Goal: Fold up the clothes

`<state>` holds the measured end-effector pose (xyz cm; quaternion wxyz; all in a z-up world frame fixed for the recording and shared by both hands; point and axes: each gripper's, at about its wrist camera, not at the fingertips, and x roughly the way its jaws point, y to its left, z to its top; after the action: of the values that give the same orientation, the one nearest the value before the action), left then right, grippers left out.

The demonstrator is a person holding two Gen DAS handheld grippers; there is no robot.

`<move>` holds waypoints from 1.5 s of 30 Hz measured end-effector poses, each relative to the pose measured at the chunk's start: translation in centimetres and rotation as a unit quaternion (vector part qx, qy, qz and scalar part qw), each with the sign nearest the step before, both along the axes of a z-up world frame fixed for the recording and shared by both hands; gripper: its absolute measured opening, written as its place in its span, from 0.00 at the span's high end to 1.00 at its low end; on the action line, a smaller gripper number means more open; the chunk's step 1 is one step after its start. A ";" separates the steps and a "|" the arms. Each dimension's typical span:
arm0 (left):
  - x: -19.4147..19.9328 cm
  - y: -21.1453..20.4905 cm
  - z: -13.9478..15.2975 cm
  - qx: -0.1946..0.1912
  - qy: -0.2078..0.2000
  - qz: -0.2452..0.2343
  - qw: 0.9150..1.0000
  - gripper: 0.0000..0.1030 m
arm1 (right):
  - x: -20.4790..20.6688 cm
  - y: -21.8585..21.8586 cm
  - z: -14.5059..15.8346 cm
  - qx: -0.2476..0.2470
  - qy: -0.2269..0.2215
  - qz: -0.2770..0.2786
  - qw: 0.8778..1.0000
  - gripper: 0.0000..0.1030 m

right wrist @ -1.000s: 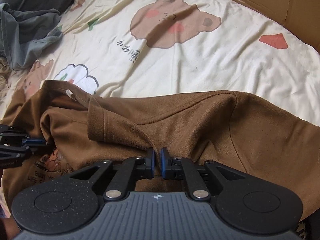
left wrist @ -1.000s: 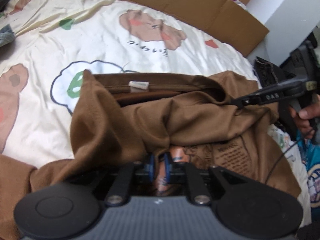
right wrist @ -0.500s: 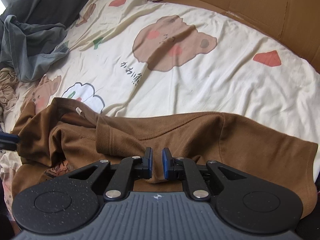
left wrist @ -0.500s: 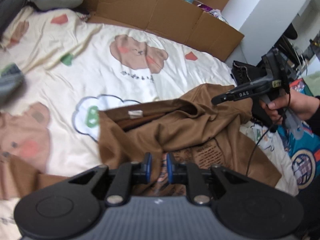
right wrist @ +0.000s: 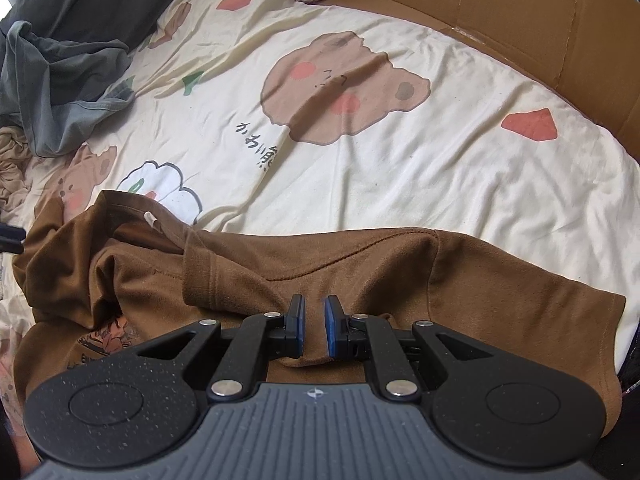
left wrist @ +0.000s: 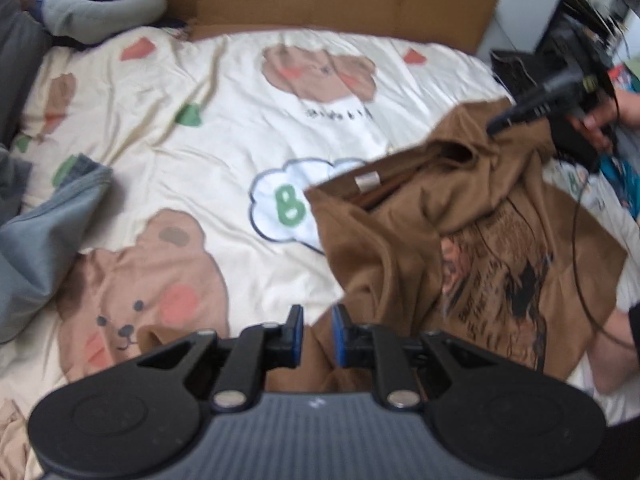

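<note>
Brown shirt [right wrist: 360, 264] under right tool [right wrist: 313, 330], uncrumpled

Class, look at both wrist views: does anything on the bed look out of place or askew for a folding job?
Yes. The brown printed T-shirt lies bunched and crooked on the bear-print bedsheet, its collar area heaped over the print. A crumpled grey garment also sprawls unfolded at the sheet's left edge.

Left view motion-blurred; brown shirt [right wrist: 400, 264] hem cut off below.
</note>
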<state>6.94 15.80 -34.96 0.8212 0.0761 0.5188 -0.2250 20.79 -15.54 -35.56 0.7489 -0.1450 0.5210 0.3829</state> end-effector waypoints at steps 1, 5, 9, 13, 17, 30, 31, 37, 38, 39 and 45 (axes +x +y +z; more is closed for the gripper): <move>0.0 -0.1 -0.5 0.003 0.005 -0.005 1.000 0.85 | 0.1 0.0 0.0 -0.001 -0.001 -0.001 1.000 0.90; -0.1 -0.3 -2.0 0.003 0.026 -0.016 1.000 0.84 | 0.5 -0.2 0.1 -0.003 -0.005 -0.005 1.000 0.90; -0.5 -0.9 -2.9 0.000 0.038 -0.033 0.999 0.84 | 0.7 -0.4 0.0 -0.006 -0.006 -0.007 1.000 0.90; -0.9 -1.3 -3.4 0.001 0.051 -0.043 0.998 0.84 | 0.7 -0.4 -0.2 -0.009 -0.006 -0.006 1.000 0.90; -1.5 -1.9 -3.9 0.008 0.062 -0.060 0.996 0.81 | 0.7 -0.5 -0.3 -0.012 -0.007 -0.004 1.000 0.90; -2.4 -1.6 -3.9 0.017 0.086 -0.059 0.994 0.82 | 1.1 -0.8 -0.7 -0.019 -0.011 -0.002 1.000 0.90; -2.3 -1.6 -3.8 0.016 0.086 -0.058 0.994 0.82 | 1.2 -0.8 -0.7 -0.020 -0.012 -0.001 1.000 0.90; -1.0 -1.2 -3.8 0.005 0.088 -0.052 0.995 0.82 | 2.0 -0.7 -0.4 -0.026 -0.029 0.009 0.999 0.90; -0.9 -1.2 -4.2 0.005 0.093 -0.053 0.994 0.82 | 2.2 -0.6 -0.2 -0.028 -0.034 0.013 0.999 0.89; -0.7 -1.2 -4.5 0.005 0.097 -0.052 0.994 0.82 | 2.6 -0.6 -0.1 -0.029 -0.041 0.017 0.999 0.86; -0.8 -1.2 -5.2 0.003 0.111 -0.043 0.993 0.88 | 4.3 -0.1 -0.2 -0.042 -0.064 0.045 0.996 0.68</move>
<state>6.18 14.62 -40.11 0.7481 0.0755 0.6033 -0.2658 25.06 -15.66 -35.76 0.7561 -0.2241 0.4805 0.3838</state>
